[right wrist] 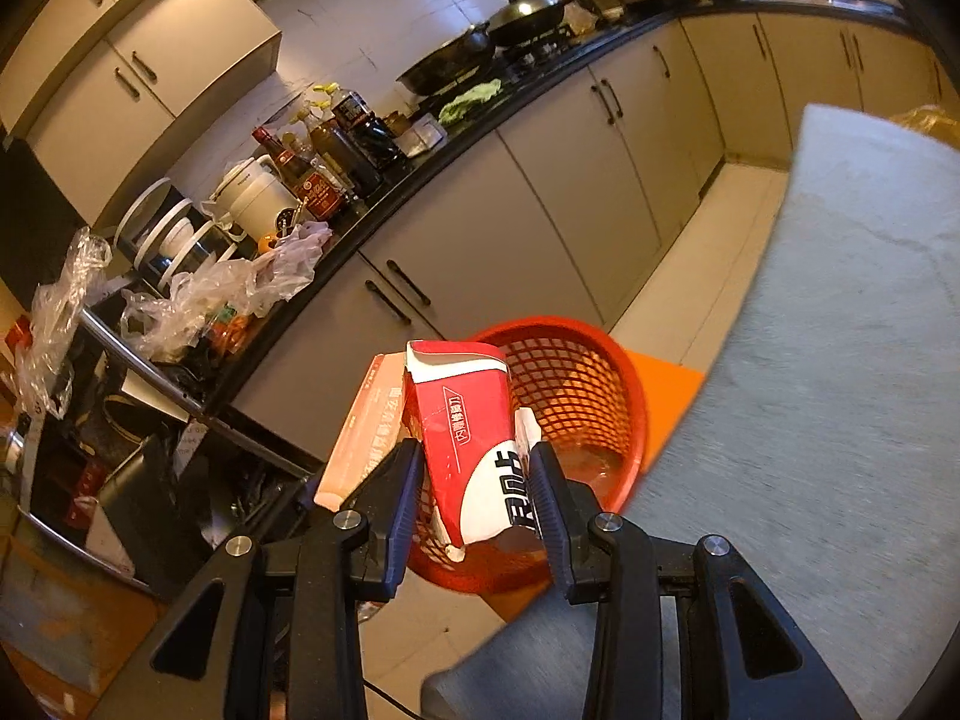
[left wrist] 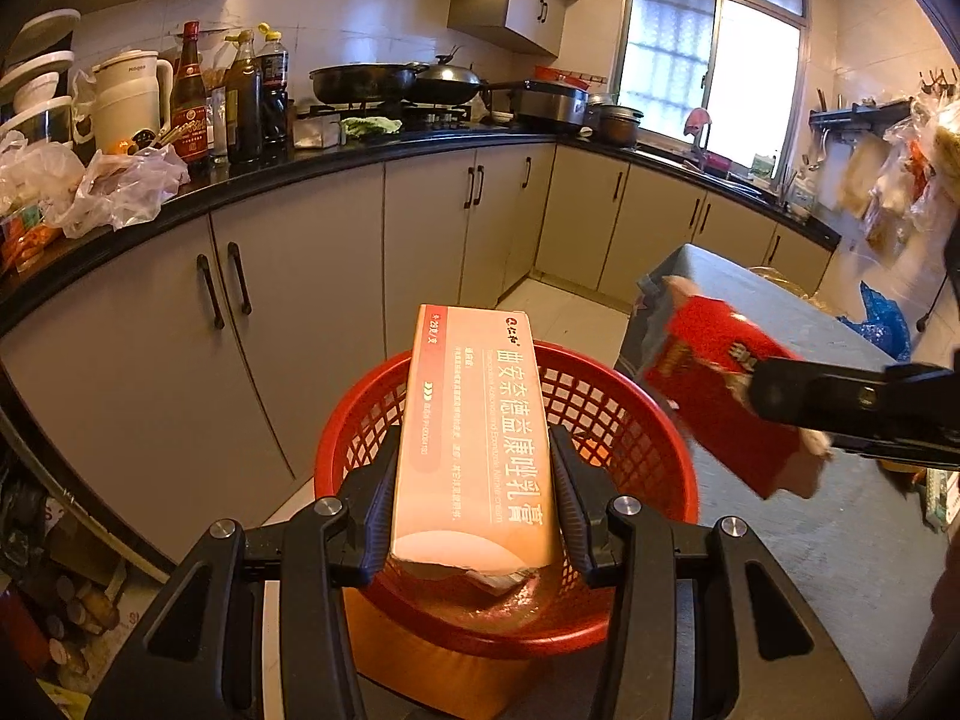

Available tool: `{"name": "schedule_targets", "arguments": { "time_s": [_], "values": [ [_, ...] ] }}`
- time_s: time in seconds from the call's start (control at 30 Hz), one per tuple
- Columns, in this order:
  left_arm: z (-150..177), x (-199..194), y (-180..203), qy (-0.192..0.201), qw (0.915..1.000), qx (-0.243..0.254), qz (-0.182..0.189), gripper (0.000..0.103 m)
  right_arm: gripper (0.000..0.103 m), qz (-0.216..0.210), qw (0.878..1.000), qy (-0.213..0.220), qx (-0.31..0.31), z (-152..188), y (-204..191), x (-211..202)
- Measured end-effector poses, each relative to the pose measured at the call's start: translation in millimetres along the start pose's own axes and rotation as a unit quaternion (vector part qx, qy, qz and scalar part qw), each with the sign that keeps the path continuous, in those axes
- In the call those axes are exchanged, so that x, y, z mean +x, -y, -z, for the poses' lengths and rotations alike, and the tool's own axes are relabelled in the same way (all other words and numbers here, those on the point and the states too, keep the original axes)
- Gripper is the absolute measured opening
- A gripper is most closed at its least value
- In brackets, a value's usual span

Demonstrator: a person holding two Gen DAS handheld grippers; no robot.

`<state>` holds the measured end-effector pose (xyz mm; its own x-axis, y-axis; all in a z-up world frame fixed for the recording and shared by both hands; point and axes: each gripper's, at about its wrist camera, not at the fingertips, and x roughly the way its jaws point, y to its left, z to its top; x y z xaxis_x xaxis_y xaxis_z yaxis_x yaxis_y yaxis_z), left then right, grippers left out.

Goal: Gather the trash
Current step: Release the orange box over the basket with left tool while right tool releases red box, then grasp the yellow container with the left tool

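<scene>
A pink carton (left wrist: 474, 438) is gripped by the left claw (left wrist: 474, 504) above the red basket (left wrist: 630, 420); a torn red box (right wrist: 474, 444) is clamped in the right claw (right wrist: 474, 498) beside it. Neither is dropped in yet.

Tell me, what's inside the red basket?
The red basket looks empty: through its mesh only a bare, shiny bottom shows. The pink box and red carton held above hide part of it.

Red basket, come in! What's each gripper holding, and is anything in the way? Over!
Left gripper shut on pink box. Right gripper shut on red carton. Both over red basket, not yet dropped. Nothing blocking the opening.
</scene>
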<state>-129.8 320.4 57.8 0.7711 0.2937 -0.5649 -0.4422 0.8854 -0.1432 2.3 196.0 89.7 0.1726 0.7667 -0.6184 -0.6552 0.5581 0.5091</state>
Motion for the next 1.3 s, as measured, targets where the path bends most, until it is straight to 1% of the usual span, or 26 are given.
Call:
{"name": "schedule_targets", "arguments": {
  "time_s": [0.07,0.17,0.23,0.3,0.4,0.57,0.63,0.7,0.83,1.0,1.13,1.3],
  "values": [
    [-1.4,3.9,-1.4,-0.002,1.0,0.0,-0.002,0.045,0.042,0.001,1.0,-0.005,0.007,-3.1,2.4,10.1],
    [-2.0,7.0,-1.6,-0.004,1.0,-0.001,0.0,0.046,0.048,0.008,1.0,-0.011,0.012,-6.7,5.6,21.8],
    [-2.3,7.8,-0.8,-0.005,1.0,0.001,0.002,0.056,0.049,0.015,1.0,-0.007,0.014,-8.9,8.9,24.2],
    [-1.6,5.4,0.5,-0.001,1.0,0.003,0.0,0.059,0.049,0.018,1.0,-0.006,0.014,-9.7,11.1,24.2],
    [-2.3,1.6,0.2,0.002,1.0,0.002,0.001,0.059,0.049,0.016,1.0,-0.002,0.014,-8.3,14.0,16.3],
    [-2.3,-13.9,4.4,0.015,0.9998,-0.002,0.012,0.062,0.049,0.033,0.999,0.017,-0.006,1.7,14.3,-11.1],
    [-1.1,-20.4,12.2,0.02,0.9996,0.007,0.021,0.063,0.055,0.041,0.999,0.024,-0.012,6.5,15.2,-20.9],
    [-0.1,-24.8,22.2,0.023,0.9992,0.018,0.027,0.064,0.057,0.048,0.998,0.03,-0.012,12.5,17.2,-31.9],
    [3.8,-32.9,47.6,0.029,0.9977,0.045,0.04,0.067,0.057,0.055,0.997,0.045,-0.005,24.3,27.5,-58.0],
    [10.3,-37.3,77.9,0.025,0.9951,0.072,0.063,0.068,0.057,0.062,0.996,0.063,0.011,38.3,44.4,-89.5],
    [16.4,-37.5,104.8,0.018,0.9924,0.094,0.078,0.068,0.057,0.081,0.993,0.078,0.03,50.6,63.3,-115.8],
    [24.3,-40.0,146.0,0.009,0.986,0.131,0.103,0.068,0.057,0.107,0.988,0.094,0.059,65.7,90.9,-146.4]
  ]
}}
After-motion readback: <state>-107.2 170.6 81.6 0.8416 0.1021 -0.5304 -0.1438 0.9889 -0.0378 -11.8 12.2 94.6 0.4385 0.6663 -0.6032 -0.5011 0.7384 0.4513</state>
